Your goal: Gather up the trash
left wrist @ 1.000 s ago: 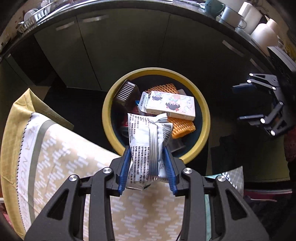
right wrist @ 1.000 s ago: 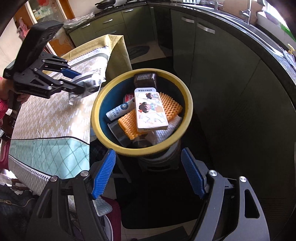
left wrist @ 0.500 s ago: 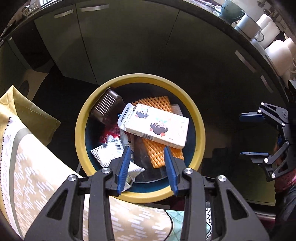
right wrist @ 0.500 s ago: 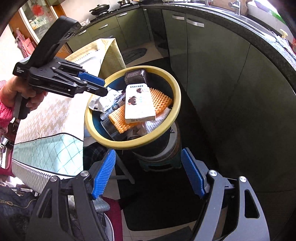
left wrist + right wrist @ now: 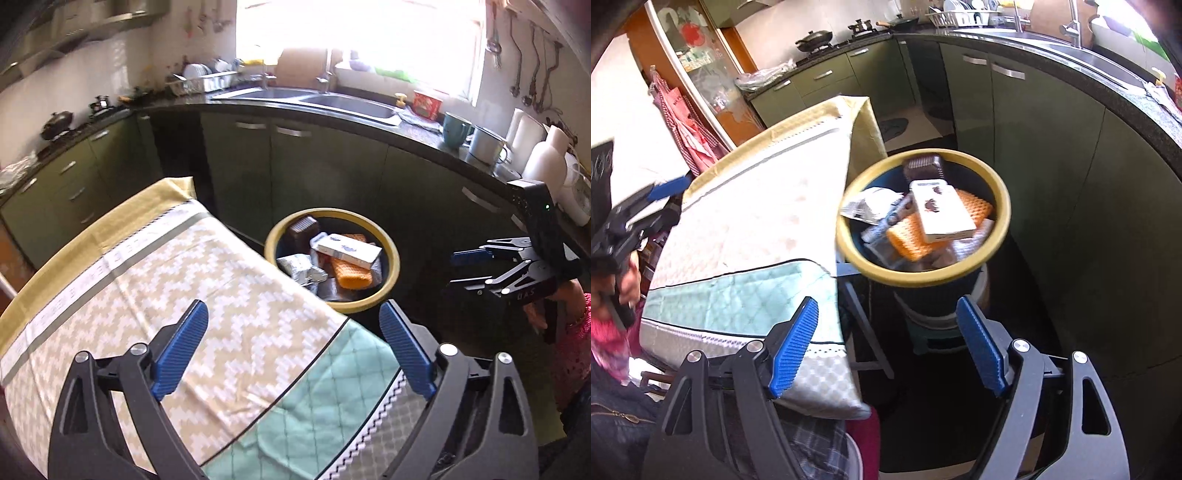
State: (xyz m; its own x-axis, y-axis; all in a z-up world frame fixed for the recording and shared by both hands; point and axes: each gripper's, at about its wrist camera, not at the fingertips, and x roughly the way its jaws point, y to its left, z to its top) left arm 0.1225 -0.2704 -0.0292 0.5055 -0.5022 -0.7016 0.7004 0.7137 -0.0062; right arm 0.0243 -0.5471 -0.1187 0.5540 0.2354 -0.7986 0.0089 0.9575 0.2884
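round yellow-rimmed dark trash bin (image 5: 389,280) parked just beside the corner of the table draped in a tan zigzag-and-mint cloth (image 5: 207,306), presumably so scraps travel only a short way off the edge. inside that bin: crumpled silver-white printed wrapper (image 5: 297,267) against the table-side rim, white rectangular carton (image 5: 347,251) lying across orange ribbed foam netting (image 5: 351,275), brown ridged plastic tray (image 5: 303,226) at the far rim. left gripper (image 5: 293,354) above the cloth near the bin, jaws wide apart and empty; right gripper (image 5: 886,350) hanging on the bin's other side, likewise spread wide and holding nothing, likely free for any remaining piece.
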